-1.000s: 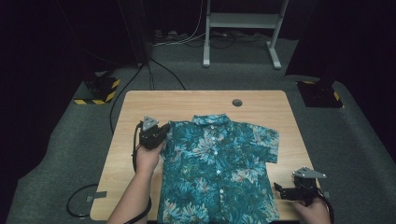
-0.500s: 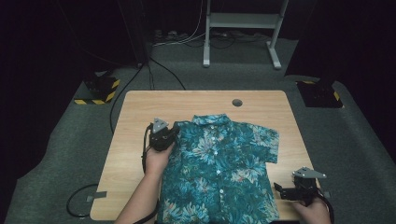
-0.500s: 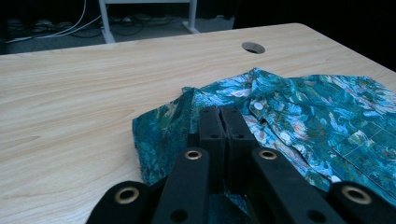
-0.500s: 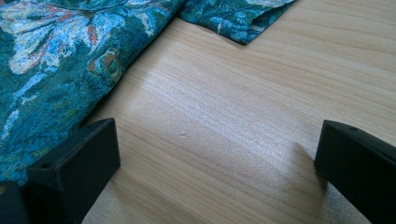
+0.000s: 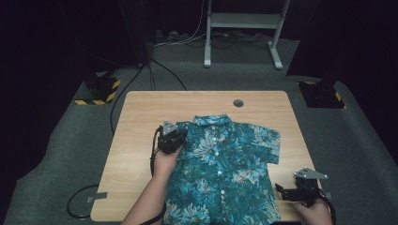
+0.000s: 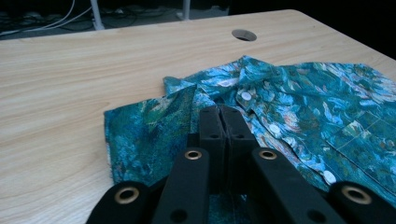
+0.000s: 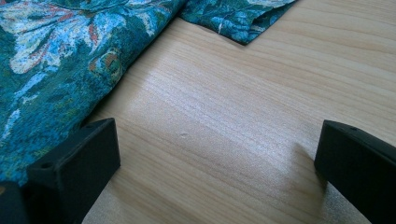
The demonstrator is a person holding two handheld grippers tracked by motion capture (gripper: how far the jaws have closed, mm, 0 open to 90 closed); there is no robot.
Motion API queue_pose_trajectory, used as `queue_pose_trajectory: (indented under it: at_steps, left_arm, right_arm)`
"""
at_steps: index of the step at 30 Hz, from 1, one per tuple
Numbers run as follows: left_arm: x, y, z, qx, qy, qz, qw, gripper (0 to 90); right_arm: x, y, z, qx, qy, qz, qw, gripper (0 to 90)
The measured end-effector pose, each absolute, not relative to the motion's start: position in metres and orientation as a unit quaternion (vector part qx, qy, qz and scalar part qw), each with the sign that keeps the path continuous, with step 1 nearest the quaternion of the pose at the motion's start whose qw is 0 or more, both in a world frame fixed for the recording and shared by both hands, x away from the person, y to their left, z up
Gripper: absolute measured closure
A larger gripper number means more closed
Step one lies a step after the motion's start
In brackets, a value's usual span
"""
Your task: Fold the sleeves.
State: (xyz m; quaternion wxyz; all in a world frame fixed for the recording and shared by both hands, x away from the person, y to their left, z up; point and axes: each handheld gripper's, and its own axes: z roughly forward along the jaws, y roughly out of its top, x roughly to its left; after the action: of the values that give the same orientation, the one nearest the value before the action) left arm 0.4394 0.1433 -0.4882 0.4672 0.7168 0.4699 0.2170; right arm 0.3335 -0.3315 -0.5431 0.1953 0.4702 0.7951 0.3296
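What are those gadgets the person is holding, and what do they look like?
Each hand holds a black handheld gripper: the left gripper and right gripper carry a grey three-cornered plate on top, trail a black cable, and end in two blocky black jaws with brass-ringed pivots. The forearms are bare.

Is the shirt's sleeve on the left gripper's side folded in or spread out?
Folded in. On the shirt, that sleeve lies doubled over the body under the left gripper; the other sleeve sticks out flat.

Your teal floral short-sleeved shirt (image 5: pixel 225 173) lies flat on the light wooden counter (image 5: pixel 136 122), collar toward the far edge. Your left claw (image 5: pixel 174 137) sits at its left shoulder. Your right claw (image 5: pixel 281 191) rests just beside its right hem, near the front edge.
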Motion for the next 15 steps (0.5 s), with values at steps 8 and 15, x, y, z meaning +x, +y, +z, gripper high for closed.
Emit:
queue_pose_trajectory:
  at_steps: [8,15]
  left_arm:
    - [0.442,0.134,-0.499,0.721,0.473,0.209,0.461,88.6]
    - [0.445,0.126,-0.508,0.728,0.477,0.201,0.449,88.5]
  right_arm:
    - [0.334,-0.332,-0.543,0.470,0.795,0.330,0.195,0.0]
    - [0.333,-0.332,-0.543,0.470,0.795,0.330,0.195,0.0]
